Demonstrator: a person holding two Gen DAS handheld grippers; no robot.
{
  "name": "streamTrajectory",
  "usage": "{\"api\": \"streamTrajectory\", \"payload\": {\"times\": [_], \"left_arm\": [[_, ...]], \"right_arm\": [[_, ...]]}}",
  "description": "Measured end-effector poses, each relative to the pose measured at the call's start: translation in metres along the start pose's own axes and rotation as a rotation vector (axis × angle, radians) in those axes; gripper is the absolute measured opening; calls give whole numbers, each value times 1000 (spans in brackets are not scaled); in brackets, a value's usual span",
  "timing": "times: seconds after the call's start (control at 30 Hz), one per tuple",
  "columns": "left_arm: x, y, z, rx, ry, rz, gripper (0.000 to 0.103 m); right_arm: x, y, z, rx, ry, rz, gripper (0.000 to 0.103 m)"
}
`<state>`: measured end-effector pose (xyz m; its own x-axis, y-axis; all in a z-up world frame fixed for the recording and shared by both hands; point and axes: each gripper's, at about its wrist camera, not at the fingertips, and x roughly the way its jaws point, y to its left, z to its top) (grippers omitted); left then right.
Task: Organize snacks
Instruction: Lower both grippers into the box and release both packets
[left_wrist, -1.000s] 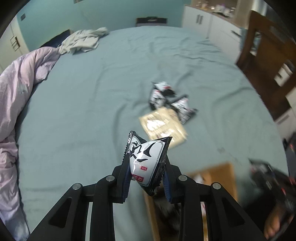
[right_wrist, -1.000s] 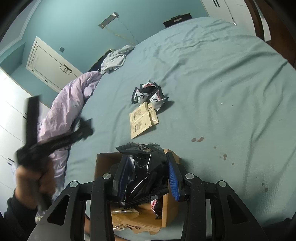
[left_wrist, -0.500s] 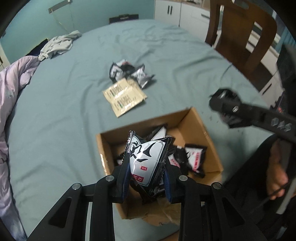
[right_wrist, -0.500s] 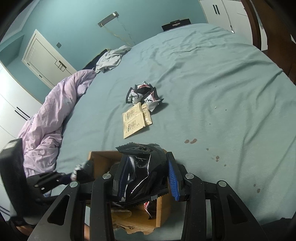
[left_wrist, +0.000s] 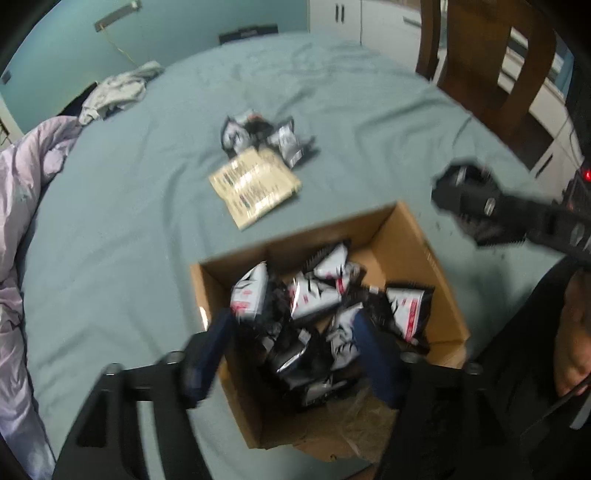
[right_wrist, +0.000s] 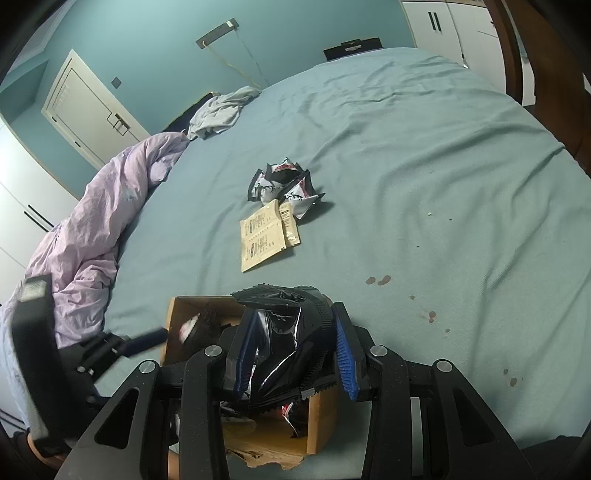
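My left gripper (left_wrist: 291, 354) hangs over the cardboard box (left_wrist: 436, 266), its fingers spread wide with nothing between them. My right gripper (right_wrist: 295, 350) sits near the box's right side, pinching a black snack bag (right_wrist: 284, 343). The box is full of black and white packs; I cannot count them all. On the blue bed (right_wrist: 424, 166), past the box, lie two tan packets (right_wrist: 267, 236) and a small heap of packs (right_wrist: 282, 184), with lots of bare sheet around them
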<state>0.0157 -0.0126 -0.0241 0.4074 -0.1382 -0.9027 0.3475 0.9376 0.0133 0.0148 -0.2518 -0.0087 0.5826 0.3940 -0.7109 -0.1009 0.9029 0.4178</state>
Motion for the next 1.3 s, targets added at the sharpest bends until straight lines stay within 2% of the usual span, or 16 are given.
{"api": "streamTrajectory", "payload": {"times": [0.03,0.13,0.27,0.43,0.5,0.63,0.8,1.07,1.13,1.17,1.2,1.27,1.3], "left_arm": [[-6,3,2,-12,-25,7,82],[-17,14,7,-52,-70,36,82],[-24,28,7,-92,-91,69,82],[-30,42,10,-132,-111,104,82],[-30,48,12,-152,-113,116,82],[-25,54,10,-158,-90,143,82],[-21,56,10,-160,-75,163,82],[-21,58,10,-174,-81,178,82],[-22,60,10,-180,-85,178,82],[-23,60,10,-184,-87,178,82],[-23,61,10,-188,-89,177,82],[-23,62,11,-192,-87,174,82],[-23,62,11,-195,-86,174,82]], "right_arm": [[-1,1,0,-4,-2,2,37],[-2,4,-2,-34,-4,-6,37],[-5,17,-9,-108,-33,-63,37],[1,39,-19,-225,-11,-108,37],[4,45,-21,-259,0,-122,37],[15,51,-22,-295,74,-123,37],[32,56,-20,-324,155,-163,37],[26,58,-21,-309,117,-118,38],[18,56,-22,-282,81,-71,41],[13,54,-22,-265,59,-50,51],[7,51,-22,-246,32,-33,64],[-5,42,-22,-190,-34,-9,79],[-9,38,-22,-167,-55,-3,80]]}}
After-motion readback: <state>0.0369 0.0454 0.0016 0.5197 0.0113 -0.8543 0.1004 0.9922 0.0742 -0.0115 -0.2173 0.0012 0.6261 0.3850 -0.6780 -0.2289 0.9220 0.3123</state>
